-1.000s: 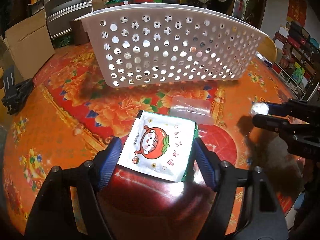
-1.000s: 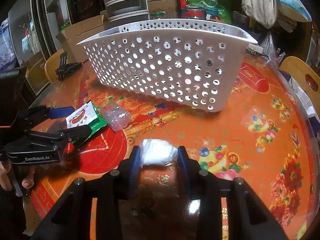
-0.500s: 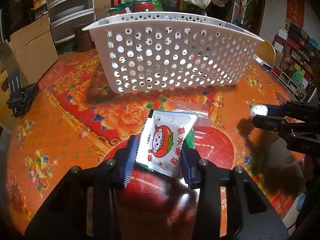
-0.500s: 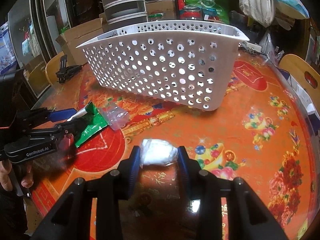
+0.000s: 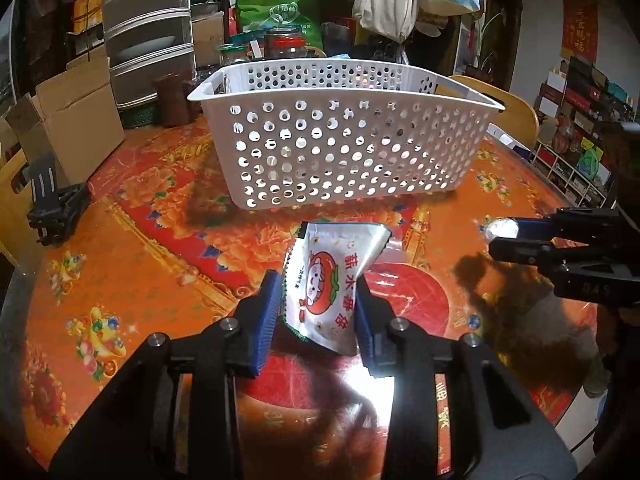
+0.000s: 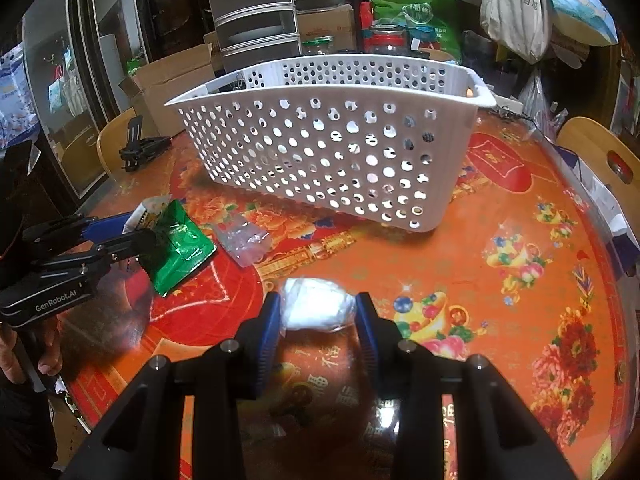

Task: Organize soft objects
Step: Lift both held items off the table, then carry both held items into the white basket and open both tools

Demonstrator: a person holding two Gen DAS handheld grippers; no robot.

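Left gripper [image 5: 316,300] is clamped on a snack sachet [image 5: 332,280], white-fronted with a red cartoon tomato figure and red characters; its jaws have just been closing, and the blue pads now press both side edges so the packet bows between them. The sachet is clear of the tablecloth [image 5: 120,280], tilted with its top edge toward the basket; from the right wrist view its back side is shiny green [image 6: 178,248], held in the left gripper [image 6: 136,232] at the left of that view. Right gripper [image 6: 318,312] is closed on a small white bundle in clear wrap [image 6: 316,308], pads touching both sides, the bundle just above the tablecloth [image 6: 520,280]. In the left wrist view the same bundle [image 5: 500,229] shows as an overexposed white spot at the tip of the right gripper [image 5: 506,236], well to the right of the sachet. A white perforated plastic basket [image 5: 344,152] stands on the table beyond both grippers, upright; its contents cannot be made out through the holes. A clear plastic packet [image 6: 242,240] lies flat on the tablecloth between the basket [image 6: 328,152] and the two grippers, touching neither. A hand [image 6: 24,360] grips the left gripper's handle at the lower left edge. A black clamp-like tool [image 5: 52,208] rests at the table's left rim, with a cardboard box [image 5: 72,128] behind it.
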